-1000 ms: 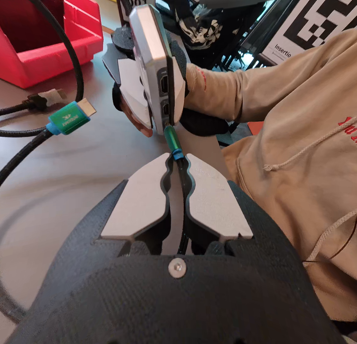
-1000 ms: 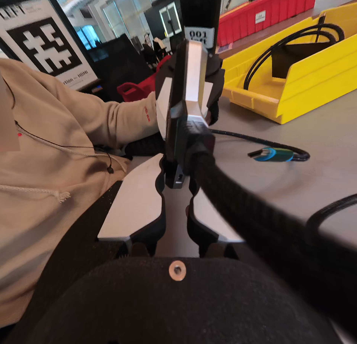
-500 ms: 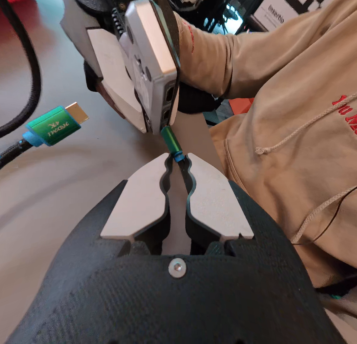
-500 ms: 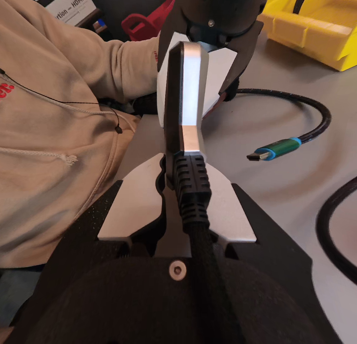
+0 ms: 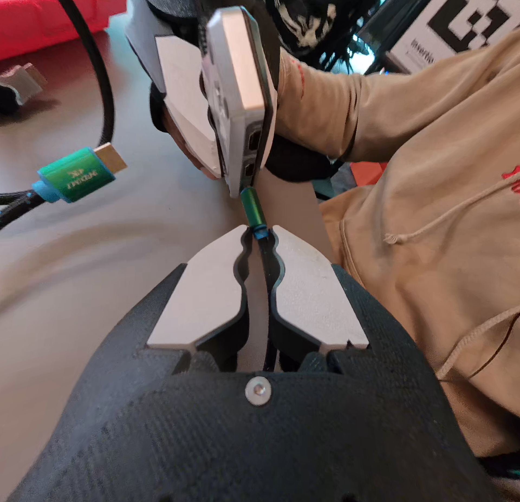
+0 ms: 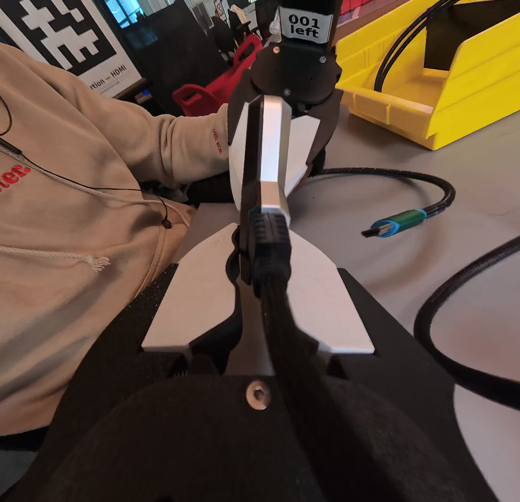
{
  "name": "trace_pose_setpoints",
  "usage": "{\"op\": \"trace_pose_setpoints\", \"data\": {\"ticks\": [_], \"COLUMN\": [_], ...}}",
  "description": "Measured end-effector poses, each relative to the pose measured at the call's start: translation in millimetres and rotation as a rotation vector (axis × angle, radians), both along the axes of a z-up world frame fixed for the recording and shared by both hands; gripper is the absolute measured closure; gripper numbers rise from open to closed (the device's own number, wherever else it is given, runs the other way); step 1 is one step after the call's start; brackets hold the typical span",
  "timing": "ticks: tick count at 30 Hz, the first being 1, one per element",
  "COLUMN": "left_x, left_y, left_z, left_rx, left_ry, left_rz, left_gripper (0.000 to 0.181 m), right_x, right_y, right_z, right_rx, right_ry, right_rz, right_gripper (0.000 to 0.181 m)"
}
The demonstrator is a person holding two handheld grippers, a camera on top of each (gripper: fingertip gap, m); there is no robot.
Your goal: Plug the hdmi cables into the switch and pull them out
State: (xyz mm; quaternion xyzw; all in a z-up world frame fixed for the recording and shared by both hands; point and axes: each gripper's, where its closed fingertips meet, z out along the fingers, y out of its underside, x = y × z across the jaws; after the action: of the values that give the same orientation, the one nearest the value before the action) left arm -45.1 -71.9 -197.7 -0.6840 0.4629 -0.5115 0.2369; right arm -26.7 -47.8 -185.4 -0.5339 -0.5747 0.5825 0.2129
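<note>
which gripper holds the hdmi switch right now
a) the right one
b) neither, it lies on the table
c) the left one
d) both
a: in the left wrist view the far gripper, the right gripper, has the silver switch clamped between its fingers above the table, while the left gripper is closed on the green-plug cable at the switch's lower end.

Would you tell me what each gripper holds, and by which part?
Left gripper: thin black cable, just behind its green plug. Right gripper: flat silver switch box, by the end bearing the black plug.

yellow bin, red bin, grey table
</note>
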Motion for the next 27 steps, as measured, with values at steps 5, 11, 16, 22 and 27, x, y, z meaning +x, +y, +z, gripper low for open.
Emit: {"op": "trace_pose_setpoints", "data": {"ticks": [5, 11, 16, 22, 27], "left_x": [2, 4, 1, -5, -1], "left_y": [-5, -8, 3, 25, 26], "left_z": [-18, -26, -23, -3, 0], "left_rx": [-0.041, -0.043, -0.033, -0.009, 0.0], "left_ry": [0.083, 0.117, 0.091, -0.01, -0.031], "left_rz": [-0.028, -0.053, 0.008, 0.154, 0.162], "left_gripper": [0.171, 0.172, 0.171, 0.171, 0.171], "right_x": [3, 4, 1, -2, -5], "right_y": [-5, -10, 0, 26, 32], "right_z": [-15, -24, -22, 6, 18], "right_rx": [0.063, 0.101, 0.082, -0.057, -0.079], "right_ry": [-0.095, -0.141, -0.116, 0.032, 0.106], "right_rz": [0.044, 0.068, 0.007, -0.149, -0.195], "right_gripper": [0.16, 0.16, 0.159, 0.147, 0.158]}}
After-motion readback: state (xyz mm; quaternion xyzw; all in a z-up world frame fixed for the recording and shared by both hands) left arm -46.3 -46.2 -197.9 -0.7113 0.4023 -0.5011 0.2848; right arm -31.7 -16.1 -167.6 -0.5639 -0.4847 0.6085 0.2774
